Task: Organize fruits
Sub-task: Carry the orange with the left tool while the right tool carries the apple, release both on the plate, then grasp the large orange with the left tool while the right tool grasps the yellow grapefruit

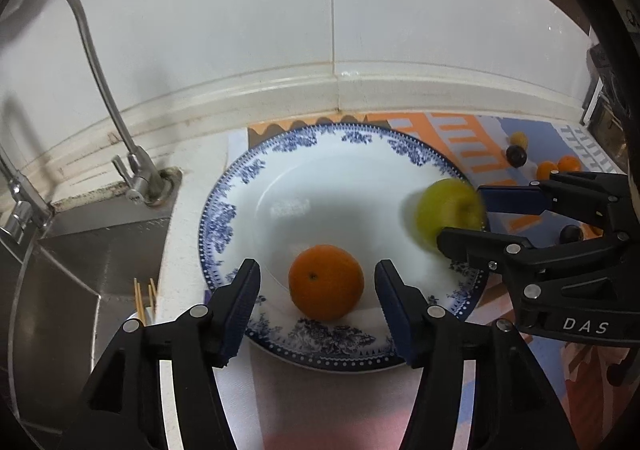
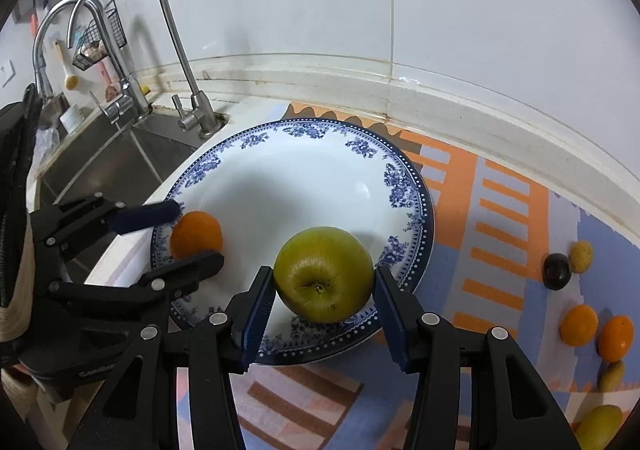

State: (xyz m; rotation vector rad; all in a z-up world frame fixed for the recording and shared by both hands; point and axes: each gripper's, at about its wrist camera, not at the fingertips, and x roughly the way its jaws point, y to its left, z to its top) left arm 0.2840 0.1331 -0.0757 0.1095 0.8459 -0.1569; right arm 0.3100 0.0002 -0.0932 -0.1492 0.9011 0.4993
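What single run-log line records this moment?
left gripper: open, orange released on plate | right gripper: shut on green apple

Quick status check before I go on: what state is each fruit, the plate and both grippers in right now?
orange: resting on the plate, between the open pads, not touched.
green apple: clamped between the right pads, at the plate's near rim.
plate: flat on the mat, holding the orange.
left gripper: open around the orange.
right gripper: shut on the green apple.
small fruits on the mat: loose, not yet collected.
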